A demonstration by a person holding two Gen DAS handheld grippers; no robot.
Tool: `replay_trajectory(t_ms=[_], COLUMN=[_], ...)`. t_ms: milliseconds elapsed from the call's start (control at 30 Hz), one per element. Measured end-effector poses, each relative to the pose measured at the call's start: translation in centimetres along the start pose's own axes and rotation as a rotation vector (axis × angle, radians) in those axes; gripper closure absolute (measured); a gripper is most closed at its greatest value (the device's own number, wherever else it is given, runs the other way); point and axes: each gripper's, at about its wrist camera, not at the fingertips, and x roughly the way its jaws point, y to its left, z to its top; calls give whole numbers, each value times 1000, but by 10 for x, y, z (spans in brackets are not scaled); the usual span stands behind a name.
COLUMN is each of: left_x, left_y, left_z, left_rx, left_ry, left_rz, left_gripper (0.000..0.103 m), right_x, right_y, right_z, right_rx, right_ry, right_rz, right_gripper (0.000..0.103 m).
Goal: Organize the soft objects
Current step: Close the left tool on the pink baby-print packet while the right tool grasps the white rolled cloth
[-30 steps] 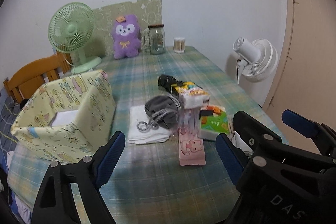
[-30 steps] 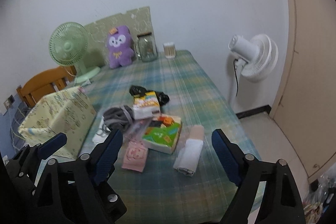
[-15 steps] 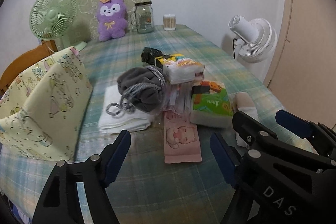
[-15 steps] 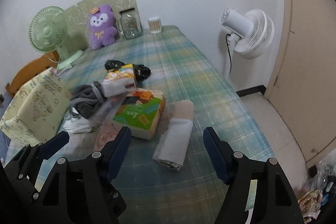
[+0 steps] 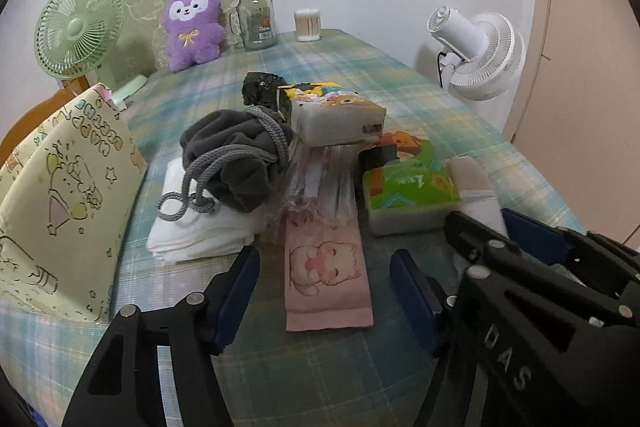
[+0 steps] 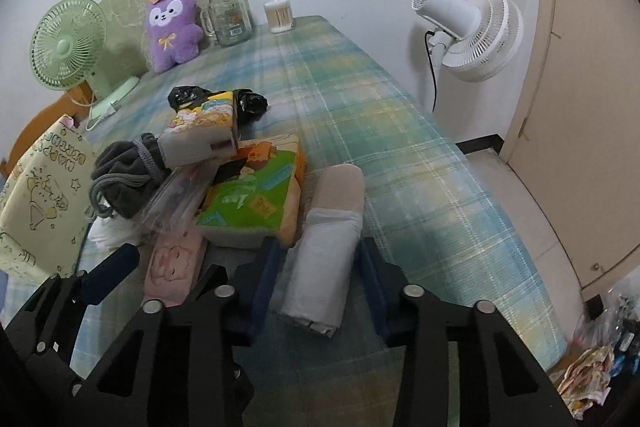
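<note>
A pile of soft things lies mid-table: a pink cartoon towel point(image 5: 327, 275), a folded white cloth point(image 5: 200, 235), a grey drawstring pouch point(image 5: 236, 155), a green tissue pack point(image 5: 408, 195), a yellow cartoon pack point(image 5: 336, 115) and a rolled beige-and-white cloth point(image 6: 328, 239). My left gripper point(image 5: 324, 291) is open, its jaws either side of the pink towel. My right gripper point(image 6: 318, 283) is open, its jaws either side of the rolled cloth's near end, not closed on it.
A yellow patterned fabric box point(image 5: 60, 211) stands at the left. A green desk fan point(image 5: 76, 31), purple plush point(image 5: 192, 23), glass jar point(image 5: 256, 19) and cotton swab cup point(image 5: 308, 25) line the far edge. A white floor fan point(image 6: 468, 27) stands right of the plaid table point(image 6: 400, 131).
Both grippers have moved forward and down toward the pile. The left one now straddles the pink towel; the right one now straddles the rolled cloth.
</note>
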Motion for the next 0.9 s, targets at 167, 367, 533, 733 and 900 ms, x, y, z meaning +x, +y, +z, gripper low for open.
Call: replay_trajectory(t_ms=[167, 367, 533, 733, 900], left_x=[-1, -6, -16, -31, -45], left_y=[-3, -3, -5, -5, -8], left_z=[1, -1, -5, -8, -12], left_rx=[1, -23, -27, -32, -23], left_ry=[11, 36, 33, 16, -16], left_rz=[-40, -38, -40, -57, -54], left_gripper=[56, 61, 62, 62, 63], right_x=[-1, -7, -18, -36, -51], right_y=[-3, -2, -2, 0, -1], right_z=[1, -2, -7, -13, -18], right_rx=[13, 22, 21, 20, 34], right_ry=[0, 3, -7, -40, -64], right_rz=[10, 17, 24, 22, 24], right_gripper=[76, 76, 77, 77, 77])
